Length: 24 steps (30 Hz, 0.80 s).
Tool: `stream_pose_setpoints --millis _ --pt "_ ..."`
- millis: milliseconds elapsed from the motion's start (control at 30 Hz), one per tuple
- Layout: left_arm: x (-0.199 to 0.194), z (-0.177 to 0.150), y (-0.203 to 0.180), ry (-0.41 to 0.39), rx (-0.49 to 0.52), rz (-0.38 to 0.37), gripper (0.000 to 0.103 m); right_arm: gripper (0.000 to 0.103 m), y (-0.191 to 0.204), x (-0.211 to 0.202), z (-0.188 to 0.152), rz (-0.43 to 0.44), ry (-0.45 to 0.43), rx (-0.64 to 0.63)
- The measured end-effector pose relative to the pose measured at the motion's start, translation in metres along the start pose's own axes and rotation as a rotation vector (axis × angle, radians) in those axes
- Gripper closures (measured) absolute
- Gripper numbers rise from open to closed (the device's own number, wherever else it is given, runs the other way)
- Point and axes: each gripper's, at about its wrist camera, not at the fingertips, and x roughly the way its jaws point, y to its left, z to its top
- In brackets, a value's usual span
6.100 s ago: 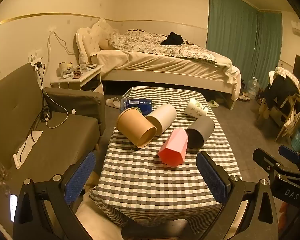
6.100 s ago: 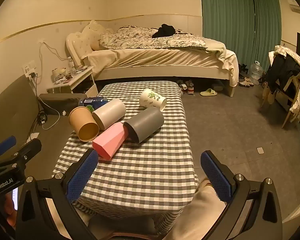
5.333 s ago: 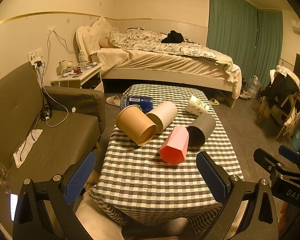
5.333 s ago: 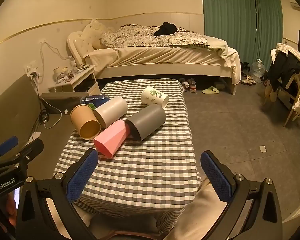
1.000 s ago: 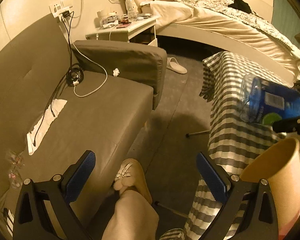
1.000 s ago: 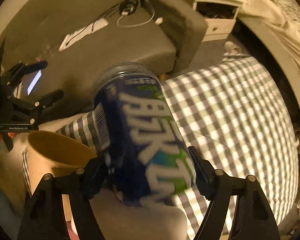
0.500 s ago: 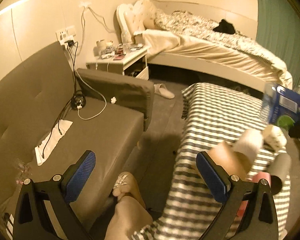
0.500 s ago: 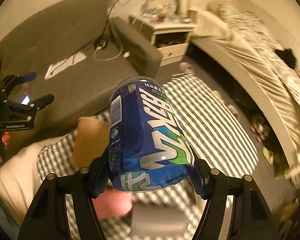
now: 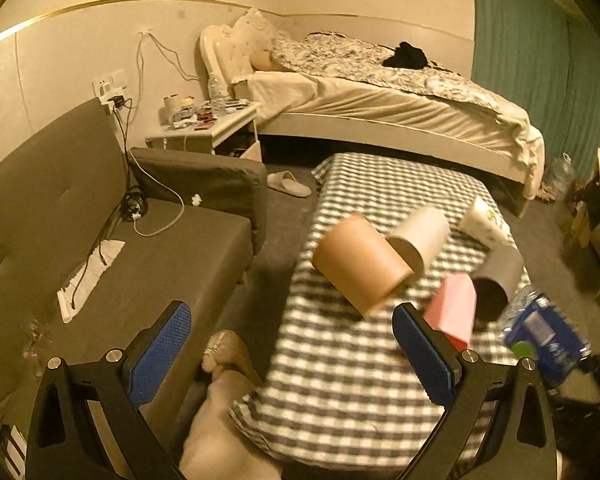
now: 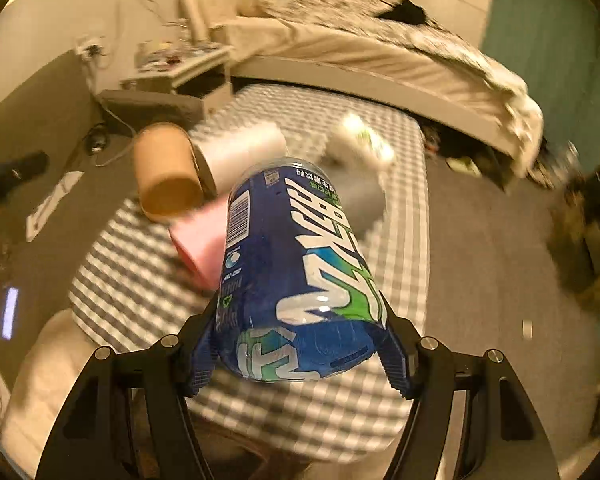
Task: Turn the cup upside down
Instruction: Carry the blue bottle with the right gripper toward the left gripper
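Raised off the checked table (image 9: 364, 364), where it earlier lay beside the cups, the blue cup (image 10: 296, 276) now sits clamped between both pads of the right gripper (image 10: 300, 344), its far end toward 12 o'clock. Left gripper (image 9: 296, 352): fingers spread wide, holding nothing. Five cups lie on their sides: brown (image 9: 360, 266), white (image 9: 420, 236), pink (image 9: 452, 308), grey (image 9: 498, 276), printed (image 9: 484, 222).

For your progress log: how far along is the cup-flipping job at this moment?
Done: no cup stands flipped yet. The brown cup, white cup, pink cup and grey cup lie on their sides on the checked table. In hand: the right gripper clamps the blue-labelled cup above the table. The left gripper is open, empty. Left: setting it down inverted.
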Motion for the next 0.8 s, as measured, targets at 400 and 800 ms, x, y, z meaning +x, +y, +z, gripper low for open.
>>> stream_pose_setpoints --millis 400,800 --pt "0.005 -0.034 -0.013 0.05 0.043 0.003 0.0 0.037 0.033 0.031 -0.052 -0.037 0.019 0.07" --pt "0.01 -0.036 -0.01 0.06 0.04 0.01 0.0 0.023 0.04 0.034 -0.066 0.025 0.027 0.092"
